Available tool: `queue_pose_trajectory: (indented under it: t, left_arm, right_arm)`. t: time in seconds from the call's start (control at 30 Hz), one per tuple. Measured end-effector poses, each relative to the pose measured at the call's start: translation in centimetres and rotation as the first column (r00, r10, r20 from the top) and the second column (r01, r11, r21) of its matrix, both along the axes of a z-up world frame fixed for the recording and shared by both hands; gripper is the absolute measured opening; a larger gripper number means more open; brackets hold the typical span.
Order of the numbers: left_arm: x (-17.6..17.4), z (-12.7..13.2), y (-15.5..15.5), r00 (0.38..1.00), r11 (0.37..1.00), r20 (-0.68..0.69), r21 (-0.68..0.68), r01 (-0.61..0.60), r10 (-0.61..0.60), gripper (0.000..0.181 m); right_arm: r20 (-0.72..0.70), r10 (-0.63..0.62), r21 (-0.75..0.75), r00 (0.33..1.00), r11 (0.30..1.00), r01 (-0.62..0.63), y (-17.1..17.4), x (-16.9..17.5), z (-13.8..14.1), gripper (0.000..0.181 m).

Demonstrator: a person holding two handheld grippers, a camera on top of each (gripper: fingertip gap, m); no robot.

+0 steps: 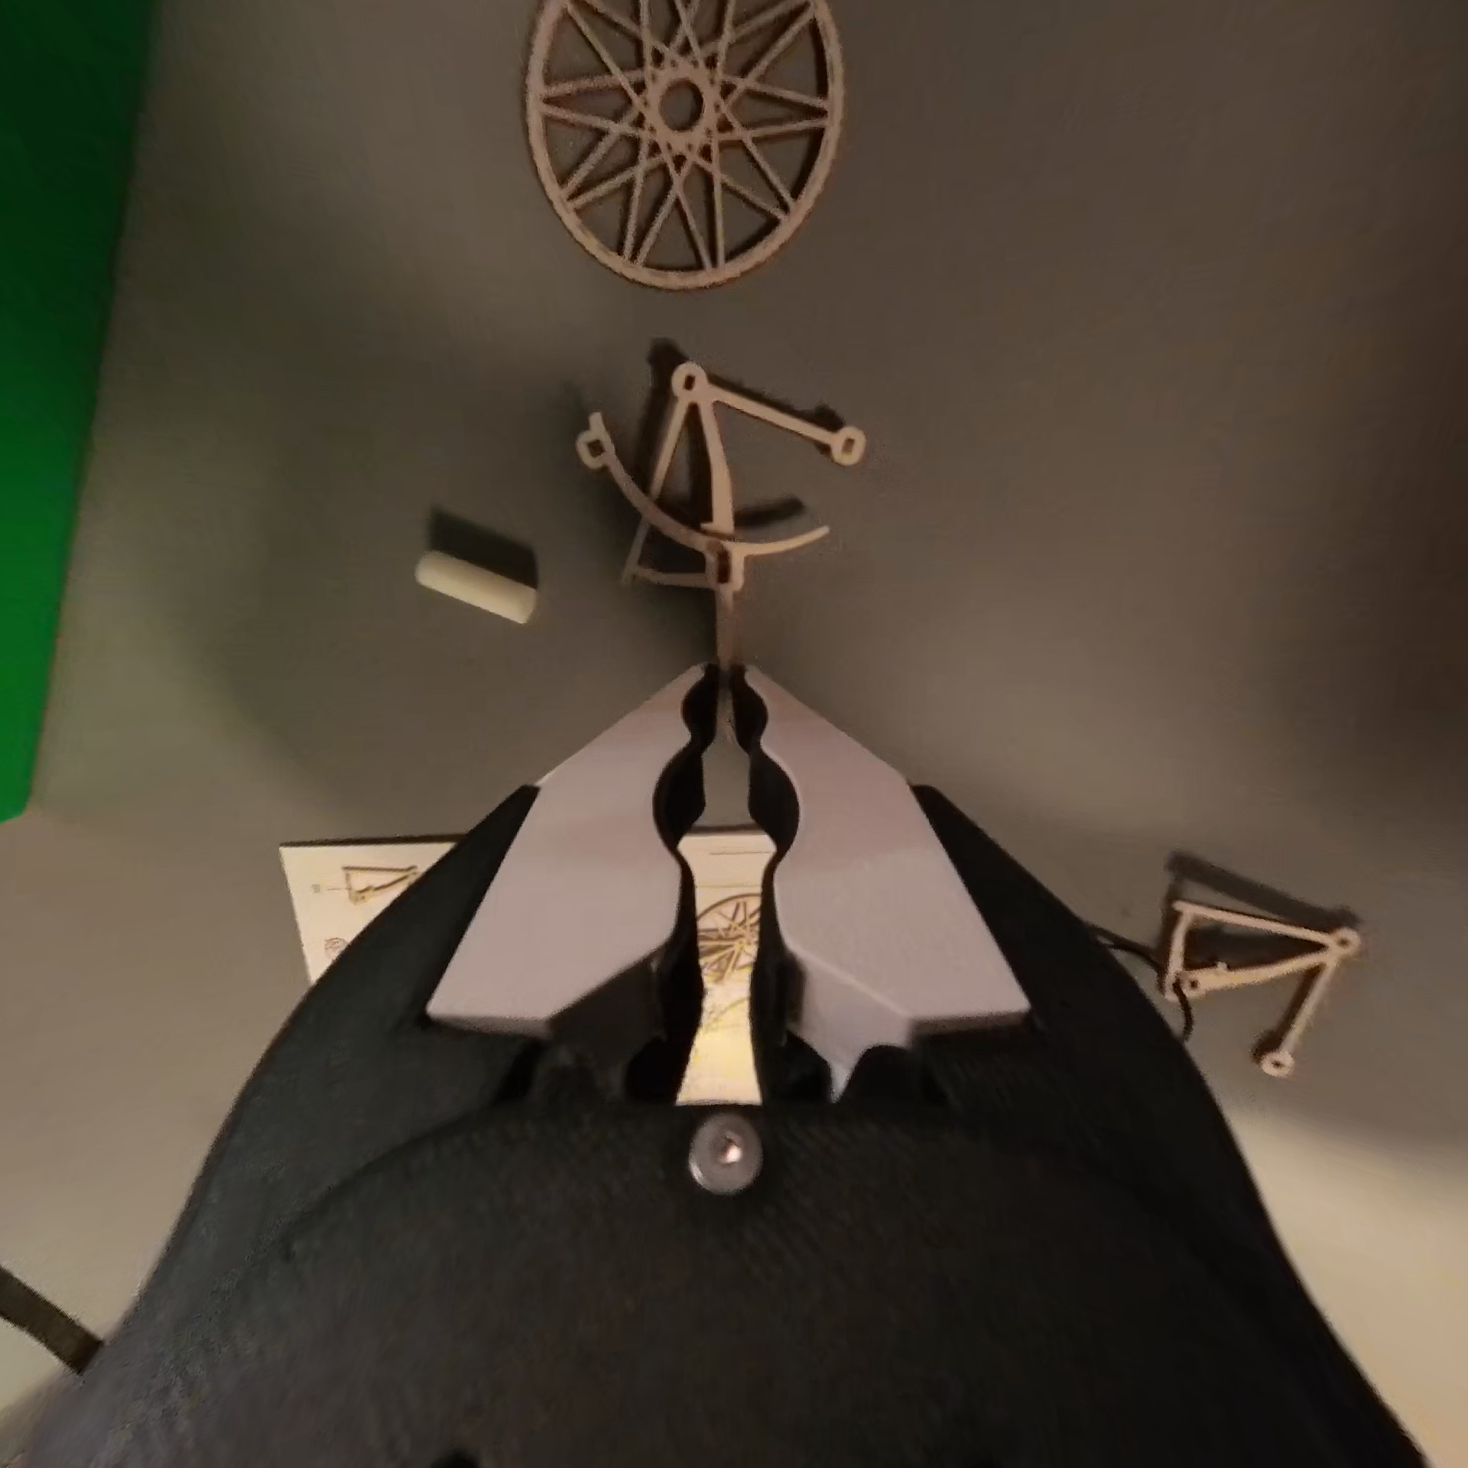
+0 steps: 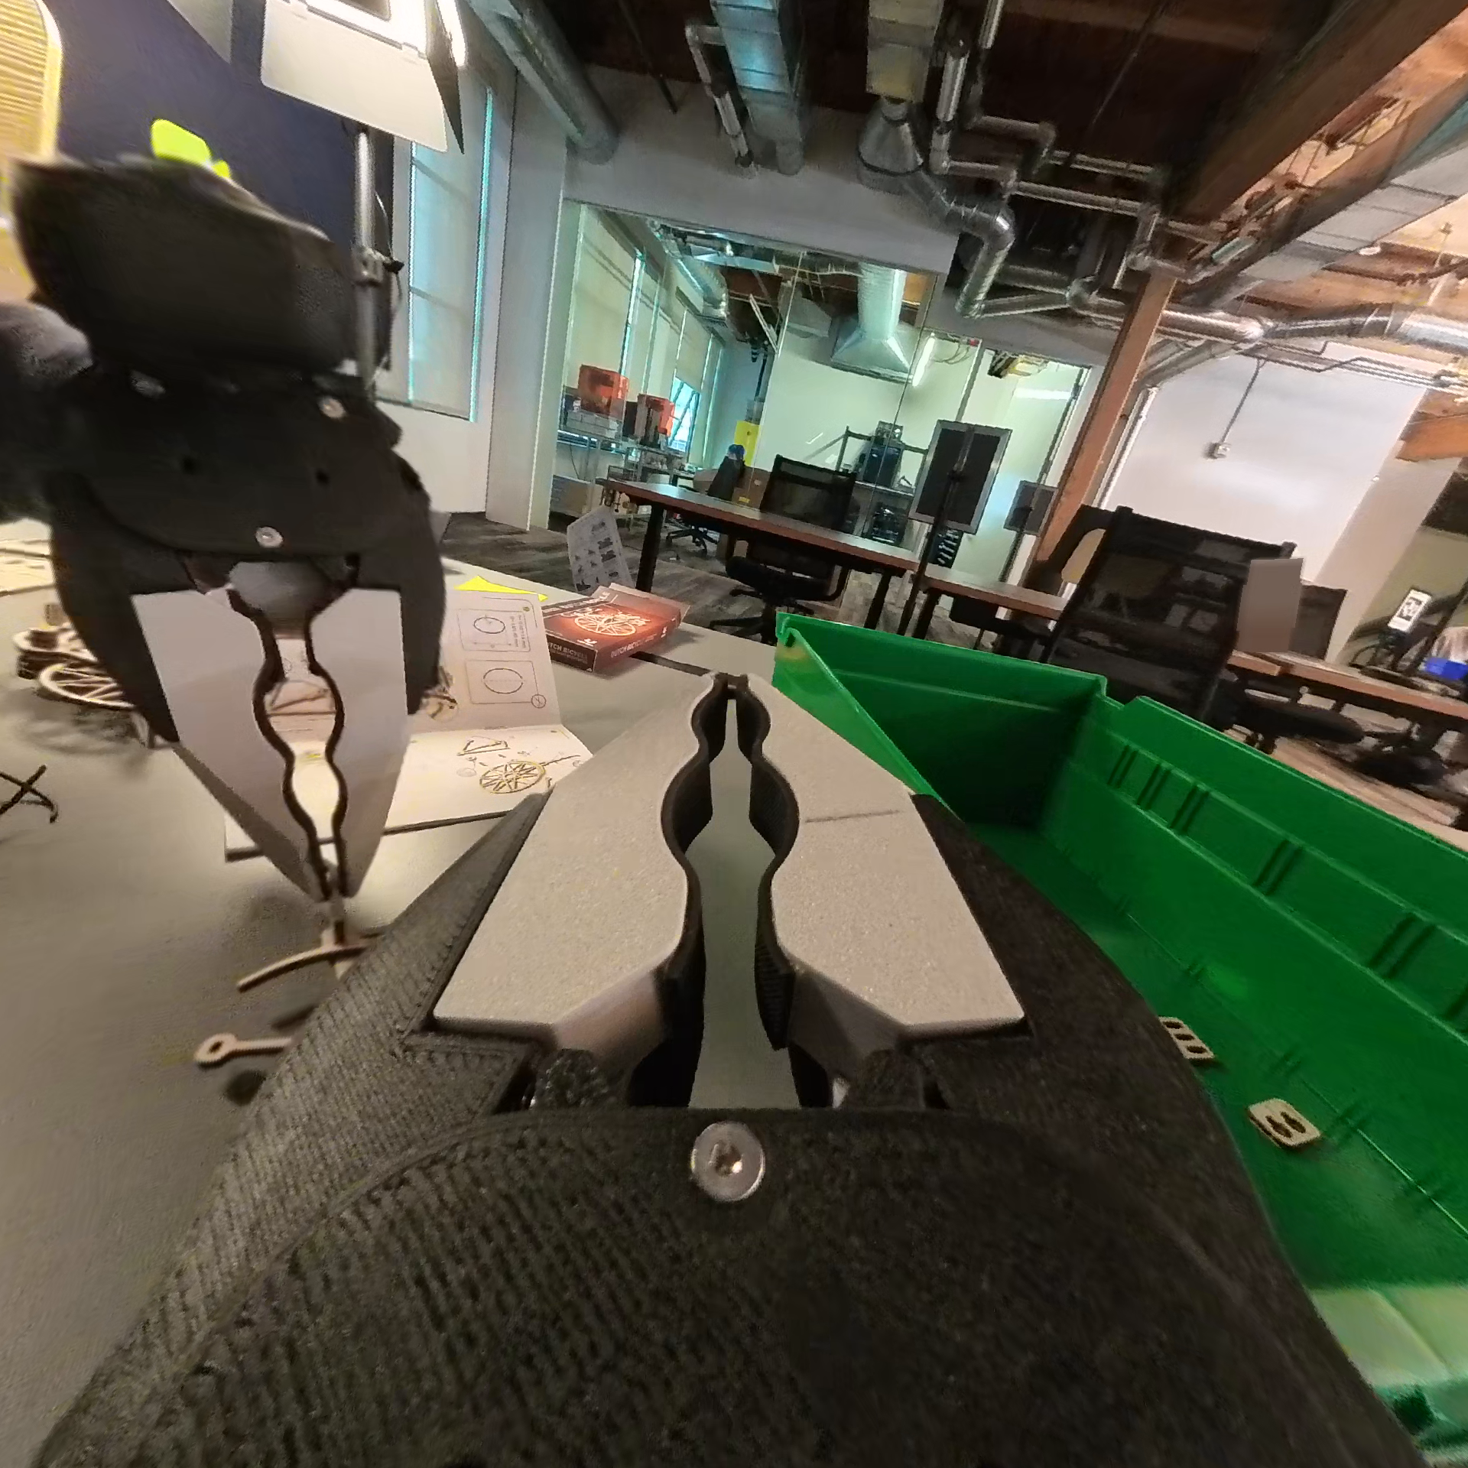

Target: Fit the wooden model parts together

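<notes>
Pinching wooden frame (image 1: 699,484), right gripper (image 2: 732,677) empty

A pale, thin laser-cut wooden frame assembly (image 1: 699,484), made of a curved arc crossed by straight struts with small square eyelets at the ends, is lifted clear of the grey surface and casts a shadow beneath. A round pale wooden spoked wheel (image 1: 683,135) lies flat beyond it. A second triangular wooden strut frame (image 1: 1263,961) lies near right.
</notes>
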State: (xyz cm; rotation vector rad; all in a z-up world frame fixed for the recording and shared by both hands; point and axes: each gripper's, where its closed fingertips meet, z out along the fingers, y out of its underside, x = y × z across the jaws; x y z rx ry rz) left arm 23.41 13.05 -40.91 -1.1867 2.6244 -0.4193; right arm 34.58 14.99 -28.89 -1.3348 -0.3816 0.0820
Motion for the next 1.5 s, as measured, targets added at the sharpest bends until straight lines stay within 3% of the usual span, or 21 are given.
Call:
queue_pose_trajectory:
  t: [0.13,0.23,0.43,0.6,0.77,0.87,1.0,1.17,1.23,1.3,1.5]
  left_arm:
    - [1.0,1.5,0.3,0.970,0.998,0.240,0.049,-0.042,0.029,0.002]
    - [1.5,3.0,0.8,0.902,0.987,0.430,0.126,-0.098,0.034,0.002]
    - [1.2,7.7,1.8,0.647,0.887,0.761,0.326,-0.327,-0.041,0.002]
    - [-0.2,9.5,1.3,0.543,0.790,0.827,0.428,-0.439,-0.147,0.002]
    - [-2.0,10.8,-0.4,0.488,0.716,0.836,0.498,-0.489,-0.248,0.002]
    - [-2.9,10.9,-1.4,0.472,0.700,0.841,0.504,-0.506,-0.264,0.002]
    - [-4.0,10.3,-1.8,0.457,0.709,0.864,0.459,-0.535,-0.213,0.002]
    - [-4.9,9.7,-1.9,0.457,0.705,0.870,0.440,-0.556,-0.183,0.002]
    - [-5.1,9.8,-1.8,0.448,0.704,0.877,0.429,-0.566,-0.175,0.002]
    - [-5.2,9.8,-1.7,0.442,0.707,0.883,0.415,-0.572,-0.161,0.002]
    - [-5.2,9.3,-1.4,0.445,0.714,0.882,0.410,-0.567,-0.154,0.002]
  right_arm:
    - [0.002,-0.002,0.004,1.000,1.000,0.002,0.0,0.0,0.1,0.000]
    - [0.011,-0.007,0.007,1.000,1.000,0.007,-0.1,0.0,0.1,0.000]
    - [0.078,0.003,-0.042,0.997,0.999,0.001,-0.1,-0.7,-0.8,0.000]
    - [0.022,0.113,-0.263,0.993,0.959,-0.103,0.0,-2.5,-1.8,0.000]
    - [-0.090,0.294,-0.572,0.952,0.767,-0.291,-1.8,-5.6,-4.0,0.000]
    - [-0.090,0.286,-0.647,0.954,0.712,-0.274,-2.1,-6.0,-5.0,0.000]
    - [-0.265,0.329,-0.781,0.907,0.479,-0.402,-3.6,-8.6,-7.2,0.000]
    - [-0.366,0.288,-0.853,0.885,0.278,-0.442,-3.8,-10.0,-9.8,0.000]
    - [-0.395,0.264,-0.858,0.880,0.236,-0.456,-3.7,-10.2,-10.3,0.000]
    - [-0.397,0.239,-0.867,0.886,0.218,-0.447,-3.4,-10.2,-10.8,0.015]
    - [-0.398,0.190,-0.860,0.897,0.264,-0.437,-2.7,-9.5,-10.7,0.044]
